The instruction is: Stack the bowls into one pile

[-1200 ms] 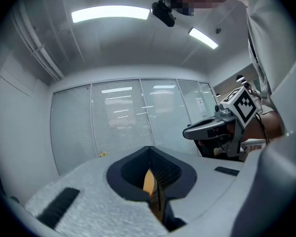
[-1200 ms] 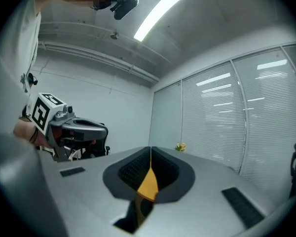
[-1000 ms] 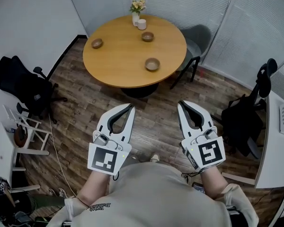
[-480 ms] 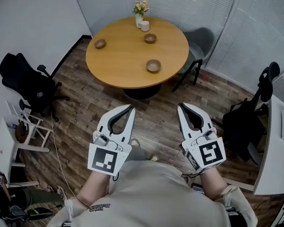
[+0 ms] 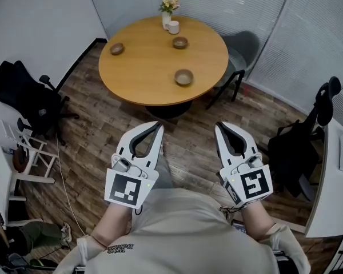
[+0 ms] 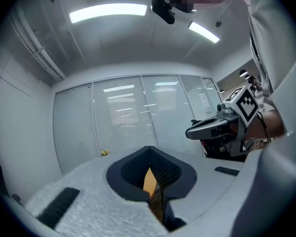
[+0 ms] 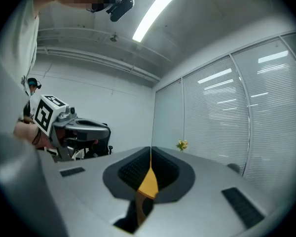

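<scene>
Three small brown bowls stand apart on the round wooden table (image 5: pixel 143 73): one at the left edge (image 5: pixel 116 48), one at the back (image 5: pixel 180 42), one toward the front (image 5: pixel 184 77). Both grippers are held near the person's body over the floor, well short of the table. My left gripper (image 5: pixel 159 126) has its jaws together with nothing between them. My right gripper (image 5: pixel 218 125) is likewise shut and holds nothing. In the left gripper view the closed tips (image 6: pixel 150 151) point at the blinds; the right gripper view shows its closed tips (image 7: pixel 150 150) the same way.
A vase of flowers (image 5: pixel 167 11) and a white mug (image 5: pixel 173 28) sit at the table's back. A grey chair (image 5: pixel 240 47) stands at its right, a black office chair (image 5: pixel 28 101) at the left, another black chair (image 5: pixel 297 147) at the right, by a white desk (image 5: pixel 328 181).
The head view has shifted a little, so the table sits slightly further left. Both grippers stay shut in the same place before the body.
</scene>
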{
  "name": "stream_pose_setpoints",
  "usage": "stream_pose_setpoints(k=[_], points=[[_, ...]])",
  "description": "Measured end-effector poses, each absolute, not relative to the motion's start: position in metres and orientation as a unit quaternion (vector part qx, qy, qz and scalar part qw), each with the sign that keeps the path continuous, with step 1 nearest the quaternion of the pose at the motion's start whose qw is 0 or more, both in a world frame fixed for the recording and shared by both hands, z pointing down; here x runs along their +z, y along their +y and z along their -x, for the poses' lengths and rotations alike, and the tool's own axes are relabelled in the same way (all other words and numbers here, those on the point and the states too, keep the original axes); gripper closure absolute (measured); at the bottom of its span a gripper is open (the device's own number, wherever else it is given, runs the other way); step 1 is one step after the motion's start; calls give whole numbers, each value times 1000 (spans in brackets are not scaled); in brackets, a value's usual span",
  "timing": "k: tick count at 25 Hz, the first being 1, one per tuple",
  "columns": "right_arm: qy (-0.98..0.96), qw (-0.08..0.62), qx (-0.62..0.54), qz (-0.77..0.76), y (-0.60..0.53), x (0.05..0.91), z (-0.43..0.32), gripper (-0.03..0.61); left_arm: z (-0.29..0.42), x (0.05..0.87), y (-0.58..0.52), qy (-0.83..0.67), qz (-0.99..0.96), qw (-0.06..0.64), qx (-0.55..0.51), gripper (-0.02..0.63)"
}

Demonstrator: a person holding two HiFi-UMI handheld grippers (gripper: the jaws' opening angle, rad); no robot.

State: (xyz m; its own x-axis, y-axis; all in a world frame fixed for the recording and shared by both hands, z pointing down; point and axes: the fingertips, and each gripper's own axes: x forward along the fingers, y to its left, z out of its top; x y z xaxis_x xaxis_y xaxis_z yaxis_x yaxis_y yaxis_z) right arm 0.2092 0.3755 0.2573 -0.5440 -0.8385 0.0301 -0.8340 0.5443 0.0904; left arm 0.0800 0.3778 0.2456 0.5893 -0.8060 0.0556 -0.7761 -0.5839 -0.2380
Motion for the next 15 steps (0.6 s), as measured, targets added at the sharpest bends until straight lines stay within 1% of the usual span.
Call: stream_pose_setpoints(k=[6, 15], points=[[-877, 43, -36, -477, 344, 266, -198, 549, -74, 255, 344, 438, 891, 91, -78, 592], [-881, 61, -29, -468, 275, 283, -164, 549, -40, 262, 279, 449, 886, 83, -78, 594]])
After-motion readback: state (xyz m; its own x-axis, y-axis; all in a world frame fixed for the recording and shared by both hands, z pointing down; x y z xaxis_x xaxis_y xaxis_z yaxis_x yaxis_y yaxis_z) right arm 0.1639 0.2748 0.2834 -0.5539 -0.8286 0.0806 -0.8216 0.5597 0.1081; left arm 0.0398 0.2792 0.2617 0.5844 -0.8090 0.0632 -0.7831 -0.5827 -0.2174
